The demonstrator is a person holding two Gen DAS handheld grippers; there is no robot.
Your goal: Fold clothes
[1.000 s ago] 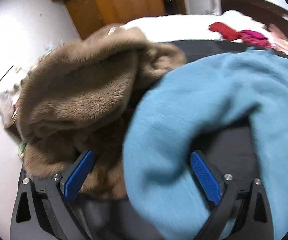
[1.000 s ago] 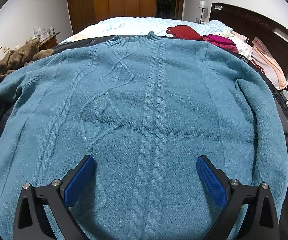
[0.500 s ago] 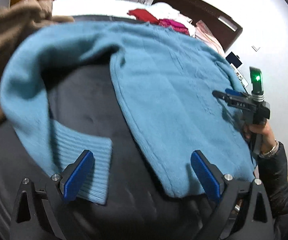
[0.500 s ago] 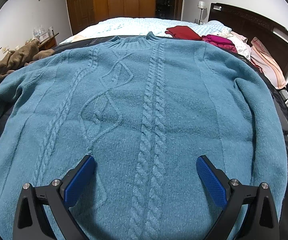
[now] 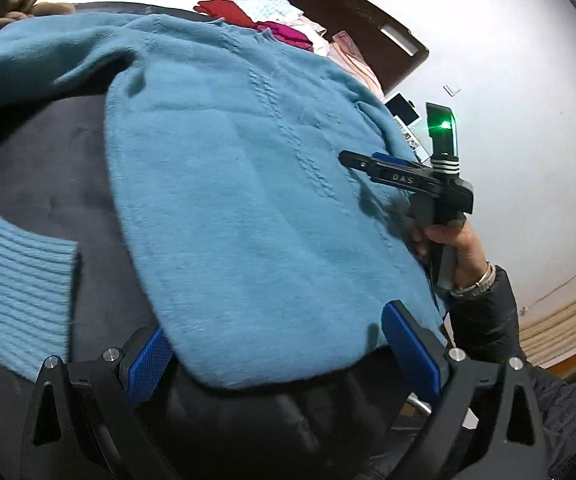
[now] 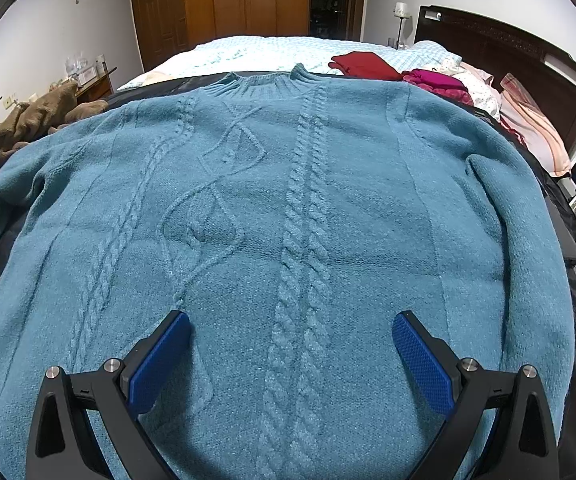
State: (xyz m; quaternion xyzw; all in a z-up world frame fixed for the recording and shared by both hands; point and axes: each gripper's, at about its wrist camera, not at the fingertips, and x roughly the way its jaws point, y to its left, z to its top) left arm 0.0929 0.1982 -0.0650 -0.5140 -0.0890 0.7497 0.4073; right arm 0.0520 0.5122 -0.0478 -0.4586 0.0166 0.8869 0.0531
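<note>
Teal sweater (image 6: 288, 208): laid flat on dark bed cover (image 5: 56, 184). Left hand-held gripper (image 5: 276, 356), right hand-held gripper (image 6: 292, 356): both spread wide, nothing held. Risk: thick knit may be bunched if only one layer is pinched.

A dark padded surface (image 5: 60, 184) carries a blue cable-knit sweater (image 6: 288, 240) spread flat, front up, collar at the far edge. One sleeve curves out over the bare dark padding, its ribbed cuff (image 5: 20, 280) lying flat near the front edge. A brown furry garment (image 6: 28, 128) is heaped at the far left corner. Behind stands a bed (image 6: 256, 54) with a pale patterned cover; on it lie a folded red garment (image 6: 364, 65), a magenta one (image 6: 436, 82) just beside it, and pink bedding (image 6: 532, 128) by the dark headboard (image 6: 504, 52)
</note>
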